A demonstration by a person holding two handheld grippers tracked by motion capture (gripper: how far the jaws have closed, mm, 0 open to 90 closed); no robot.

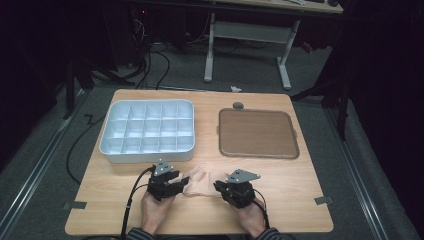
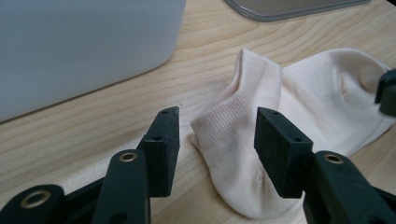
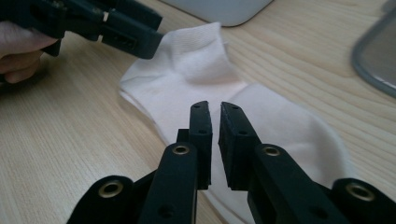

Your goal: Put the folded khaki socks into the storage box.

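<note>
A cream ankle sock (image 1: pixel 202 180) lies flat on the wooden table (image 1: pixel 300 175) between my two grippers. In the left gripper view, my left gripper (image 2: pixel 217 135) is open, its jaws standing on either side of the sock's ribbed cuff (image 2: pixel 233 102) without touching it. In the high view it (image 1: pixel 179 181) sits at the sock's left end. My right gripper (image 3: pixel 215 112) hovers over the sock's (image 3: pixel 196 70) middle with its jaws nearly together and nothing between them. In the high view it (image 1: pixel 220 187) is at the sock's right end.
A white box with several compartments (image 1: pixel 145 156) stands at the back left, close behind the sock. A brown tray (image 1: pixel 257 132) lies at the back right. The person's hands rest near the table's front edge.
</note>
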